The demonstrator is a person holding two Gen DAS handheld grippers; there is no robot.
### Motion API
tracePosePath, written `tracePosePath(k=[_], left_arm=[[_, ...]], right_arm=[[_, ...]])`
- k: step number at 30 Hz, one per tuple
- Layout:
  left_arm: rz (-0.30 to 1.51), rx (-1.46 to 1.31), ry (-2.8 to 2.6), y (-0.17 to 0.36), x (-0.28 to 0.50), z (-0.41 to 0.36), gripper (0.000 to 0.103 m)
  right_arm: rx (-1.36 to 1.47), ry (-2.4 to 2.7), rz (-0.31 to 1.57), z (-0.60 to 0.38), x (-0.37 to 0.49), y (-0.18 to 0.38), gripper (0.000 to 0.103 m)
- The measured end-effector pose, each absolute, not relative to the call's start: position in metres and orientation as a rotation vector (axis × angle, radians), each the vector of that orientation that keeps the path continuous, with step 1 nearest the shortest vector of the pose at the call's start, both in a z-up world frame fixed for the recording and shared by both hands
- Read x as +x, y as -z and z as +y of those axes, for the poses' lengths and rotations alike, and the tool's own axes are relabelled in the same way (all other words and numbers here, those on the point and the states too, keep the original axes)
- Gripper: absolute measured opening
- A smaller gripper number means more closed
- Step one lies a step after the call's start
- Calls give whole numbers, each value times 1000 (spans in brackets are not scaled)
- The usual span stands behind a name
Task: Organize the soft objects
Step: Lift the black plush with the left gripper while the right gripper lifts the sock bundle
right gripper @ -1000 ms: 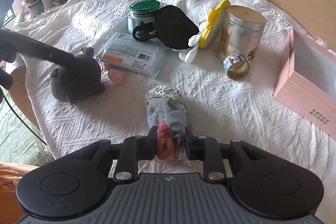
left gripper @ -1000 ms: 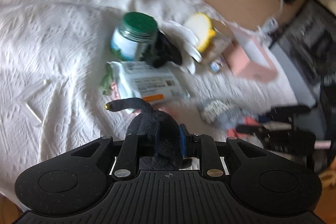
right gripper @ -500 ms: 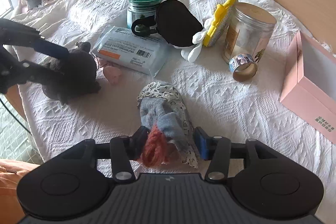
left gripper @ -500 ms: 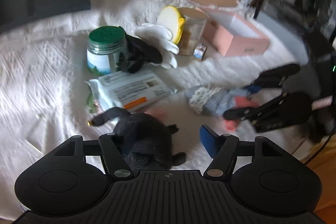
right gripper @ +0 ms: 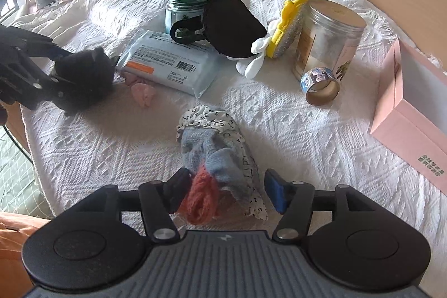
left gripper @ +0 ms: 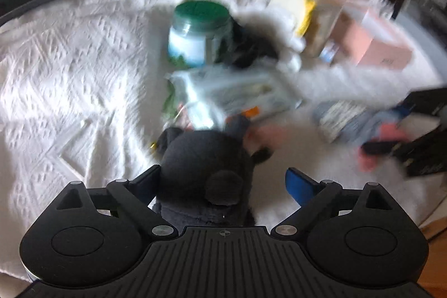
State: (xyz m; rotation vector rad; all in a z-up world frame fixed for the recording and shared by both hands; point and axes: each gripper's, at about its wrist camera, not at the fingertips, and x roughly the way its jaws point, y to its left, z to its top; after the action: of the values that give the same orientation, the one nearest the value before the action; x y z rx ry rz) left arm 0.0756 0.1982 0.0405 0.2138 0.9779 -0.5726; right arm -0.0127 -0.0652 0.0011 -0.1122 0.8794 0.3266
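A dark grey plush toy [left gripper: 206, 172] lies on the white cloth between the fingers of my left gripper [left gripper: 223, 183], which is open. It rests against the left finger, apart from the right one. The toy also shows at the left of the right wrist view [right gripper: 83, 77], with the left gripper [right gripper: 42, 66] around it. A rolled bundle of grey, patterned and orange-red socks [right gripper: 215, 152] lies between the fingers of my right gripper [right gripper: 226, 192], which is open. The left wrist view is blurred.
On the white cloth [right gripper: 279, 124] stand a green-lidded jar [right gripper: 187, 7], a wipes pack [right gripper: 170, 63], a black mask [right gripper: 232, 24], a yellow brush [right gripper: 287, 24], a clear jar [right gripper: 329, 35], a tape roll [right gripper: 321, 85], a small pink piece [right gripper: 144, 94] and a pink box [right gripper: 413, 113].
Both grippers were shut on their objects and have opened. The plush toy and the sock bundle now lie loose between the open fingers. The left camera has swung.
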Motion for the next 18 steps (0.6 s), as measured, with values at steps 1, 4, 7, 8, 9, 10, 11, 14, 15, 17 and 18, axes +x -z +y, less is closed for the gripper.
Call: tracePosePath(k=[1, 4, 7, 8, 9, 10, 11, 14, 15, 17, 18], left_arm=[[1001, 228, 566, -35, 74, 199, 96], [1012, 207, 559, -23, 71, 202, 93], [998, 129, 547, -26, 72, 209, 92], [989, 109, 546, -28, 71, 211, 92], [977, 93, 550, -30, 71, 214, 91], [961, 79, 556, -33, 70, 218, 91], [949, 67, 561, -36, 69, 221, 91], [926, 32, 589, -42, 64, 224, 90], [930, 24, 599, -42, 62, 224, 90], [939, 21, 606, -41, 57, 221, 90], [945, 15, 604, -37, 56, 218, 90]], right_arm=[[-114, -326, 879, -66, -13, -1, 61], [-117, -322, 878, -68, -13, -1, 62], [-114, -319, 880, -71, -12, 0, 63], [-112, -321, 880, -71, -12, 0, 63], [-114, -322, 880, -71, -11, 0, 63], [-118, -325, 877, -70, -11, 0, 63], [-121, -328, 875, -70, -11, -1, 63], [-132, -337, 857, -69, -11, -4, 63], [-133, -340, 852, -69, -11, -5, 63], [-134, -350, 853, -69, -10, -4, 63], [-136, -356, 854, -68, -9, -4, 63]])
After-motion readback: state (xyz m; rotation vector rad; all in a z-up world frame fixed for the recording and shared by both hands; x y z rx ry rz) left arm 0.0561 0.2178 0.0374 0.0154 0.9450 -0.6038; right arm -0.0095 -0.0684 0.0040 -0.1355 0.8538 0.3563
